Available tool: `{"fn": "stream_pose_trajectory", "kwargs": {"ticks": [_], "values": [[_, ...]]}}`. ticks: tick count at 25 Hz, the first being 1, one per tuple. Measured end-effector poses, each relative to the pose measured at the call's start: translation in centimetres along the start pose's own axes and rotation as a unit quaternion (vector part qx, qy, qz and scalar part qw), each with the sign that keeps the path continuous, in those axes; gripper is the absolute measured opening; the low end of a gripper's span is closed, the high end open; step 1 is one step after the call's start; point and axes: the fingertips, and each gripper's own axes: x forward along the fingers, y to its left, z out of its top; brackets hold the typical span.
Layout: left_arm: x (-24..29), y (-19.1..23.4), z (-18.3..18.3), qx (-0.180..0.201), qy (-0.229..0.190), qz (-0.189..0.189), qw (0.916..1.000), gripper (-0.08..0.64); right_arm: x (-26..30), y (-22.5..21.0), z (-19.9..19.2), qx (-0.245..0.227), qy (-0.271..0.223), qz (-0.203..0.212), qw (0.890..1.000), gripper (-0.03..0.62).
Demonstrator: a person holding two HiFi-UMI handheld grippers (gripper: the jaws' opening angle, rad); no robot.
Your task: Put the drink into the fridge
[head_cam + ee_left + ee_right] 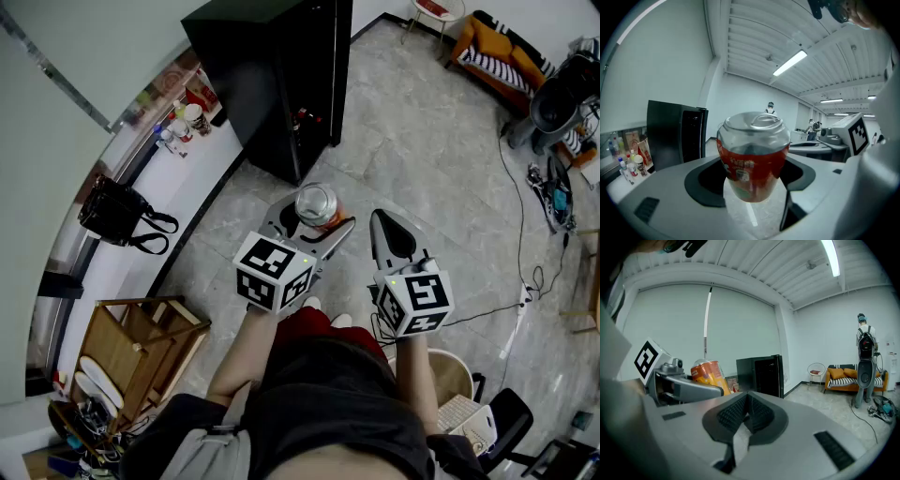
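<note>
An orange-red drink can (316, 207) with a silver top stands upright between the jaws of my left gripper (310, 225), which is shut on it. In the left gripper view the can (753, 157) fills the middle, gripped on both sides. My right gripper (387, 234) is held beside it to the right, shut with nothing between its jaws; its pads (759, 416) meet. From the right gripper view the can (708, 375) shows at the left. The black fridge (279, 73) stands ahead on the grey floor, its door (343, 66) swung open.
A white counter (141, 220) runs along the left wall with small bottles (184, 123) and a black bag (119, 217). A wooden rack (131, 352) stands below it. An orange sofa (502, 50), a round stool (436, 11) and floor cables (530, 234) lie to the right.
</note>
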Motion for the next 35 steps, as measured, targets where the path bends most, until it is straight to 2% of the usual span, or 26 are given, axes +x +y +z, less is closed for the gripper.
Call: {"fn": "stream_pose_trajectory", "kwargs": {"ticks": [10, 16, 22, 29, 35], "values": [[-0.6, 0.0, -0.8, 0.014, 0.014, 0.007, 0.9998, 0.336, 0.8, 0.9, -0.6, 0.011, 0.002, 0.014, 1.000, 0.018], [-1.1, 0.6, -0.2, 0.017, 0.004, -0.001, 0.9998, 0.336, 1.8, 1.3, 0.0, 0.016, -0.015, 0.012, 1.000, 0.018], [-0.8, 1.3, -0.3, 0.010, 0.005, -0.004, 0.9999, 0.336, 2.4, 0.9, -0.5, 0.028, -0.007, 0.003, 1.000, 0.018], [-1.1, 2.8, -0.2, 0.019, 0.001, 0.011, 0.9998, 0.336, 3.5, 1.1, -0.8, 0.030, -0.002, -0.003, 1.000, 0.018], [-1.2, 4.2, -0.6, 0.002, 0.006, 0.014, 0.9999, 0.336, 4.4, 1.4, -1.4, 0.043, 0.007, -0.004, 0.999, 0.018]]}}
